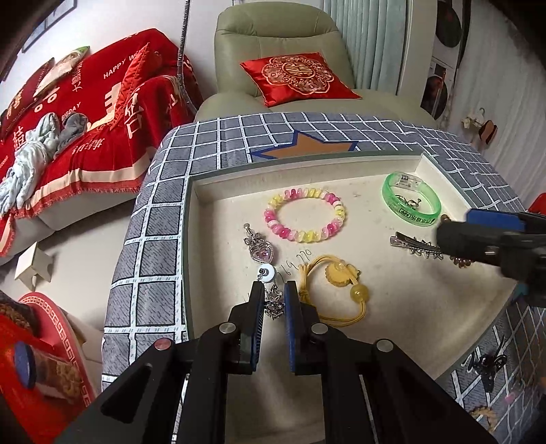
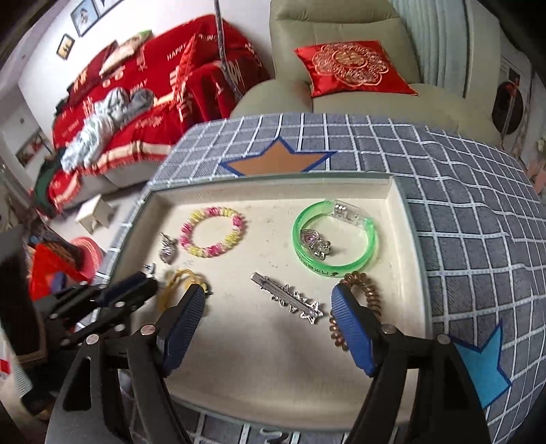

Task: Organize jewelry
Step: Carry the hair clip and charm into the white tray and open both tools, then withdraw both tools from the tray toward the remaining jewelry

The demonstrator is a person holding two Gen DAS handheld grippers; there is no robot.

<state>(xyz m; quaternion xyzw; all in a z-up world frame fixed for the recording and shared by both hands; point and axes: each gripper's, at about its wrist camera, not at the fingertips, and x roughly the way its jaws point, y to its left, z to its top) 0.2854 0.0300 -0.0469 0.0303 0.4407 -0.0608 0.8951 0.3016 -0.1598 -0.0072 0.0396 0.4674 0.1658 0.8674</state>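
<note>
A cream tray [image 1: 307,170] holds the jewelry. My left gripper [image 1: 274,290] is shut on a silver flower charm [image 1: 274,304] hanging from a white disc, at the tray's near left. Beside it lie a yellow cord hair tie [image 1: 341,275], a silver heart pendant [image 1: 258,251] and a pink-and-yellow bead bracelet [image 1: 269,215]. My right gripper [image 2: 269,295] stands wide open just above a silver star hair clip [image 2: 286,297], pads clear of it. A brown spiral hair tie [image 2: 370,290] sits behind its right finger. A green bangle [image 2: 372,239] rings a small heart charm [image 2: 312,239].
The tray rests on a grey grid-patterned cloth [image 2: 460,205] with star patches. A black hair claw [image 1: 488,365] lies on the cloth at the near right. Behind are a green armchair [image 1: 273,30] with a red cushion and a red-covered sofa [image 1: 102,112].
</note>
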